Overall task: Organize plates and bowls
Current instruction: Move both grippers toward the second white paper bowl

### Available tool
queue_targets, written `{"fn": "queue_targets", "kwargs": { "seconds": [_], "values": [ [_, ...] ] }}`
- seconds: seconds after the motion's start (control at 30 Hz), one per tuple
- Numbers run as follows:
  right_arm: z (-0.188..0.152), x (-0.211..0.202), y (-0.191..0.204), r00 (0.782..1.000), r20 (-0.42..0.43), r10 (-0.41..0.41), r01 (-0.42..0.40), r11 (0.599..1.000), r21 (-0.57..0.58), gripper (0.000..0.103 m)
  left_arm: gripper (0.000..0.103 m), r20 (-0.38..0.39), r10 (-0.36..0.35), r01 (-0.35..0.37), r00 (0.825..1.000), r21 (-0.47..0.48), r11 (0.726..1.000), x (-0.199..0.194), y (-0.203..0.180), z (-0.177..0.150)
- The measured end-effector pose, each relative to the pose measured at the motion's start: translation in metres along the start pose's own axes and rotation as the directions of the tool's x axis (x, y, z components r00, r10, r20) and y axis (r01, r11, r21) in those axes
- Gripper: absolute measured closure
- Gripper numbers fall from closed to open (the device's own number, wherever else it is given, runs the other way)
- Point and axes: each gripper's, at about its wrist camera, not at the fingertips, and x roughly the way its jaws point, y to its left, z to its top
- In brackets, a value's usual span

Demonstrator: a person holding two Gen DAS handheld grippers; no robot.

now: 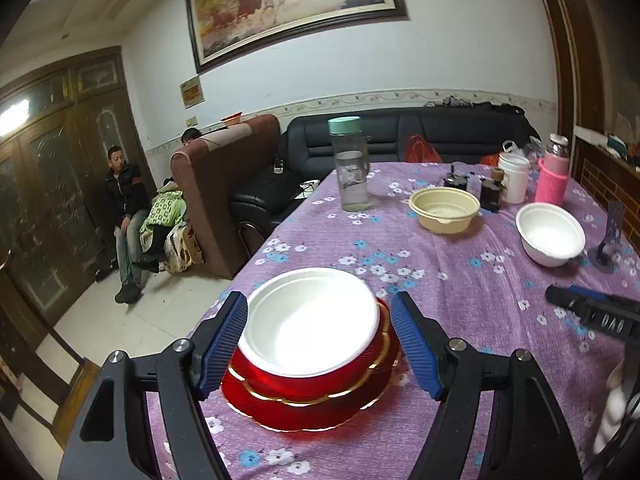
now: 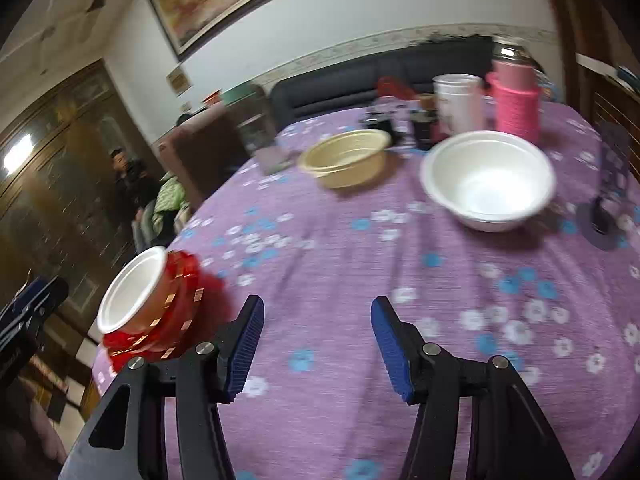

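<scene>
My left wrist camera looks along its fingers from close above the near table edge, right over the red stack point(image 1: 308, 384), facing the sofa point(image 1: 400, 136) and far wall; my right wrist camera sits further right, facing the same way, blurred. Both share the white bowl point(image 1: 551, 234) point(image 2: 488, 180), beige bowl point(image 1: 444, 209) point(image 2: 345, 158) and purple tablecloth point(image 1: 460, 304) point(image 2: 340, 264).
</scene>
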Motion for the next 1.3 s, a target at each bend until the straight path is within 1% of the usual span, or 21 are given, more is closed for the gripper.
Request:
{"fn": "queue_targets", "kwargs": {
  "seconds": [0.13,0.3,0.4,0.47,0.6,0.63,0.67,0.7,0.8,0.9,1.1,1.2,1.3],
  "values": [
    [0.003,-0.011,-0.034,0.999,0.02,-0.034,0.033,0.998,0.052,0.043,0.029,-0.014,-0.007,0.008,1.0,0.037,0.999,0.005,-0.02,0.0],
    [0.007,-0.024,-0.061,0.996,0.062,-0.057,0.05,0.994,0.098,0.043,0.029,-0.036,-0.018,0.021,0.999,0.073,0.997,0.013,-0.044,-0.001],
    [0.01,-0.034,-0.074,0.991,0.095,-0.094,0.083,0.99,0.115,0.043,0.029,-0.044,-0.026,0.03,0.999,0.093,0.995,0.016,-0.058,-0.002],
    [0.012,-0.039,-0.08,0.984,0.121,-0.131,0.117,0.986,0.122,0.043,0.029,-0.049,-0.031,0.036,0.998,0.105,0.994,0.018,-0.065,-0.002],
    [0.018,-0.051,-0.091,0.956,0.191,-0.223,0.198,0.97,0.14,0.042,0.029,-0.064,-0.045,0.052,0.997,0.123,0.991,0.022,-0.079,-0.002],
    [0.021,-0.054,-0.094,0.946,0.206,-0.25,0.221,0.963,0.154,0.041,0.029,-0.068,-0.048,0.057,0.997,0.127,0.99,0.023,-0.082,-0.002],
    [0.022,-0.057,-0.097,0.938,0.221,-0.266,0.232,0.958,0.169,0.037,0.029,-0.07,-0.052,0.061,0.996,0.129,0.99,0.024,-0.084,-0.002],
    [0.024,-0.059,-0.1,0.935,0.23,-0.268,0.231,0.957,0.177,0.034,0.029,-0.073,-0.055,0.064,0.996,0.134,0.989,0.024,-0.087,-0.003],
    [0.029,-0.063,-0.105,0.931,0.239,-0.275,0.238,0.956,0.172,0.032,0.029,-0.079,-0.059,0.07,0.995,0.143,0.987,0.028,-0.094,-0.002],
    [0.032,-0.061,-0.109,0.938,0.221,-0.268,0.234,0.958,0.167,0.029,0.029,-0.095,-0.073,0.086,0.993,0.144,0.986,0.033,-0.1,-0.002],
    [0.039,-0.035,-0.118,0.964,0.133,-0.232,0.206,0.961,0.183,0.029,0.029,-0.127,-0.09,0.11,0.988,0.157,0.981,0.048,-0.116,0.003],
    [0.048,-0.015,-0.126,0.977,0.073,-0.2,0.18,0.959,0.217,0.029,0.029,-0.138,-0.096,0.118,0.986,0.163,0.979,0.056,-0.124,0.007],
    [0.056,0.001,-0.135,0.982,0.038,-0.184,0.168,0.949,0.267,0.029,0.029,-0.169,-0.119,0.144,0.978,0.149,0.978,0.069,-0.132,0.012]
  ]
}}
